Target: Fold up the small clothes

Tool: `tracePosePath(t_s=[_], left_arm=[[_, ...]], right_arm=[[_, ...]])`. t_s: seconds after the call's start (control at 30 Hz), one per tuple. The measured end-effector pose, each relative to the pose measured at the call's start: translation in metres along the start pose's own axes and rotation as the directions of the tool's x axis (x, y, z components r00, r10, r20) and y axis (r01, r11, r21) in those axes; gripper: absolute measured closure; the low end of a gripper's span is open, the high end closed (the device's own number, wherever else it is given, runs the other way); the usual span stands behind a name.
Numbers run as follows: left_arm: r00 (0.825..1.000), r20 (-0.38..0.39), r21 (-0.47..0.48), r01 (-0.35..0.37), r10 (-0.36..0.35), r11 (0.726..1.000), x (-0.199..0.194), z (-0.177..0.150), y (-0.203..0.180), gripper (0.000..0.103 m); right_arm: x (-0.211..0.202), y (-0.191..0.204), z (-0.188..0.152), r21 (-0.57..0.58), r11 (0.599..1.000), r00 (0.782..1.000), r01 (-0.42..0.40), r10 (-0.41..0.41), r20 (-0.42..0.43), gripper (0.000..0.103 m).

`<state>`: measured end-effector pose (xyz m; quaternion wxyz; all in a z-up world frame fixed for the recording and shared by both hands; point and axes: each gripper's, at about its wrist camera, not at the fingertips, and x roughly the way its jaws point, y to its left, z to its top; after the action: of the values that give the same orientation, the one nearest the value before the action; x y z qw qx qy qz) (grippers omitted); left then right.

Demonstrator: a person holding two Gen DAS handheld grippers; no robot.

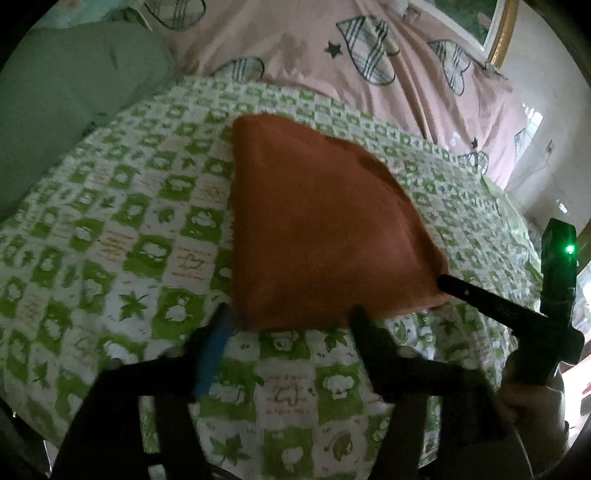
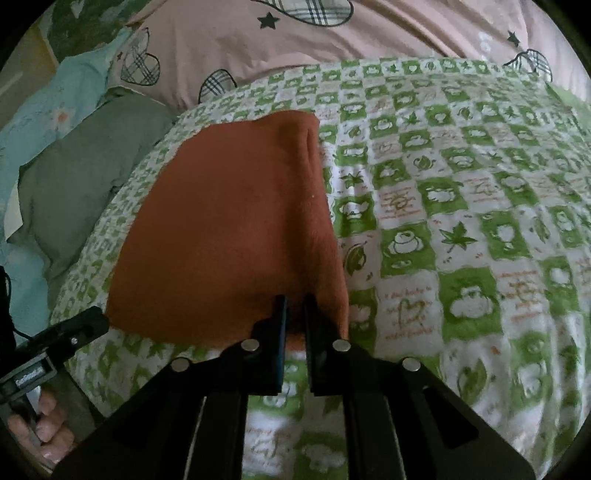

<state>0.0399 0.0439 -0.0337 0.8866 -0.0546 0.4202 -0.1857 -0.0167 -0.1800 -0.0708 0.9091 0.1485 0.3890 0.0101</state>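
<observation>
two hand-held grippers work at the near edge of one folded garment. the left hand-held gripper has its black fingers spread wide, one with a blue pad, and their tips sit at the near hem of the rust-orange soft fabric garment with nothing caught between them. the right hand-held gripper has its two black fingers drawn close with only a narrow slit left, and the near right corner of the same orange garment lies at that slit; whether cloth is actually pinched there i cannot tell. in the left wrist view the right hand-held gripper shows as a black bar touching the garment's near right corner, with a green light on its body behind.

the garment lies flat, folded into a rough trapezoid, with a doubled fold running along its right side in the right wrist view. it rests on a green-and-white checked cotton sheet printed with leaves and teacups, which covers the bed. past the sheet lies a pink quilt with plaid hearts and dark stars. to the left sits a grey-green pillow, and beside it a pale blue floral cloth. a gold-framed picture stands at the far right of the left wrist view.
</observation>
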Motion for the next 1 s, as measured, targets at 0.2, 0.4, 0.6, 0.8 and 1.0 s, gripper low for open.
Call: tracePosePath(t_s=[0.2,0.4,0.6,0.8,1.0], left_arm=[[0.998,-0.002,-0.008,-0.07,0.07,0.997,-0.017,-0.014,0.01,0.021],[0.978,-0.044,0.036,-0.205,0.206,0.978,-0.018,-0.033,0.021,0.019],[0.939,-0.016,0.14,-0.338,0.344,0.931,-0.023,-0.05,0.018,0.018],[0.925,0.031,0.204,-0.378,0.38,0.903,-0.033,-0.045,0.003,0.018],[0.931,0.048,0.196,-0.364,0.362,0.91,-0.053,-0.025,-0.005,0.013]], right_arm=[[-0.023,0.014,-0.014,-0.043,0.999,0.999,0.009,-0.007,0.04,0.038],[-0.032,0.017,-0.032,-0.063,0.998,1.0,0.009,-0.007,0.019,0.036],[-0.035,0.018,-0.048,-0.093,0.995,1.0,0.028,-0.029,-0.012,0.031],[-0.043,0.032,-0.054,-0.172,0.985,1.0,0.019,-0.023,-0.021,0.024],[-0.061,0.043,-0.048,-0.241,0.971,1.0,0.003,-0.004,-0.002,0.012]])
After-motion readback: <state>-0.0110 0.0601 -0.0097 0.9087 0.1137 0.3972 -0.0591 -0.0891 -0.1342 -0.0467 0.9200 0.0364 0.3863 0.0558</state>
